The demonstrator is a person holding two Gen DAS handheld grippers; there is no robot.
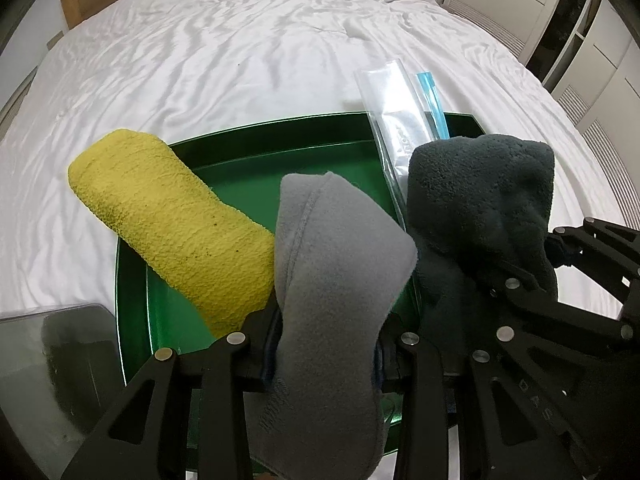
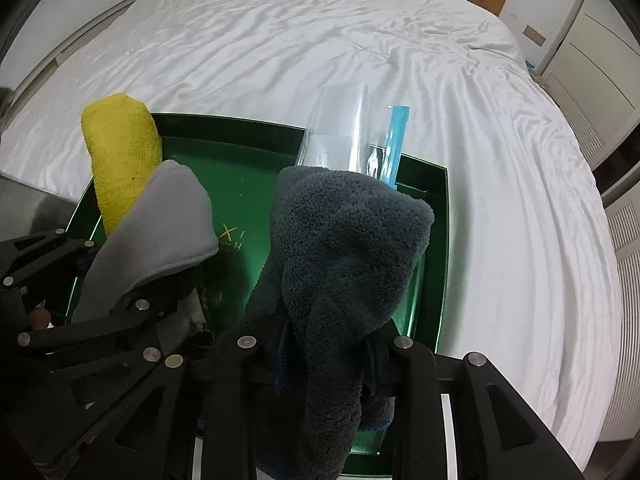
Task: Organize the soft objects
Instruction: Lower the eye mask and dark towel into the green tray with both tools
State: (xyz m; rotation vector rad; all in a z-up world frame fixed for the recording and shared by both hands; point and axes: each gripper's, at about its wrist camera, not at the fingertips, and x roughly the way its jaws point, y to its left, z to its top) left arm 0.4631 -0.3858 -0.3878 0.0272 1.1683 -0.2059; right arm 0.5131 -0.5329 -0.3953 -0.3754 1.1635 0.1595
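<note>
A green tray (image 1: pixel 280 140) (image 2: pixel 248 136) lies on the white bed. A rolled yellow towel (image 1: pixel 172 224) (image 2: pixel 120 156) lies in its left side, its far end over the rim. My left gripper (image 1: pixel 326 356) is shut on a light grey fleece cloth (image 1: pixel 336 280), held above the tray; it also shows in the right wrist view (image 2: pixel 168 220). My right gripper (image 2: pixel 326 344) is shut on a dark grey fluffy cloth (image 2: pixel 344 248), held above the tray's right side; it also shows in the left wrist view (image 1: pixel 480 200).
A clear plastic package (image 1: pixel 388 112) (image 2: pixel 340 128) with a blue strip (image 1: pixel 430 96) (image 2: pixel 394 140) leans on the tray's far right rim. A grey box corner (image 1: pixel 52 360) sits at the tray's left. The white sheet (image 1: pixel 240 40) spreads beyond; cabinets (image 1: pixel 600 60) stand at the right.
</note>
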